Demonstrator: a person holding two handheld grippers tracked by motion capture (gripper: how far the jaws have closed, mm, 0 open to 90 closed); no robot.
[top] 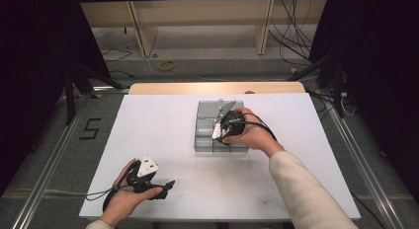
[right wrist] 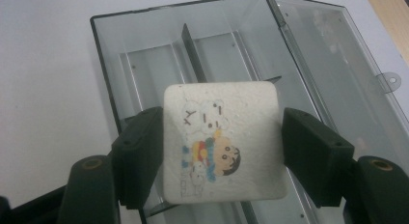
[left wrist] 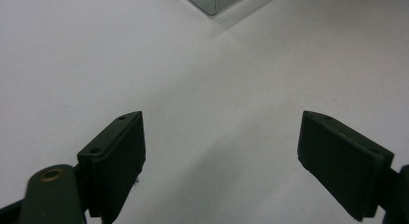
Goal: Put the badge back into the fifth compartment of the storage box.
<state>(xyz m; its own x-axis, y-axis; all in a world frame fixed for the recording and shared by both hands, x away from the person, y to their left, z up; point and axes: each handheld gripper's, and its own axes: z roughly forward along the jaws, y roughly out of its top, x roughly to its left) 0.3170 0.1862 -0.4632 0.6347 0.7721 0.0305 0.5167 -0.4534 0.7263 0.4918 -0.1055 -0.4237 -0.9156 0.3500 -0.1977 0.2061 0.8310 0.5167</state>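
1. Your right gripper (top: 217,132) is holding a white square eraser (right wrist: 223,143) with a cartoon picture on it. The two jaws squeeze it from its left and right sides, so it is held tight.

2. The eraser hangs right over the clear plastic box (right wrist: 144,50). The box lies below and past the jaws, so the way to go looks like straight down and a little forward.

3. The box is open. Its lid (right wrist: 337,69) lies flat beside it, joined along one long edge.

4. Inside the box, thin walls split it into small rooms. A dark wall (right wrist: 192,52) runs away from you, just above the top edge of the eraser. The rooms you can see have nothing in them.

5. The eraser is almost square, so it has no long side to worry about. What matters is that its flat edges line up with the walls. It looks wide next to the rooms, so it may need to go in neatly.

6. Your left gripper (top: 165,185) rests near the front edge of the white table (top: 163,120), well apart from the box. Its jaws are wide apart with nothing between them.

7. Your right hand (top: 252,135) is the one at the box, so it is the one to put the eraser in. A corner of the box (left wrist: 212,4) shows far ahead of the left jaws.
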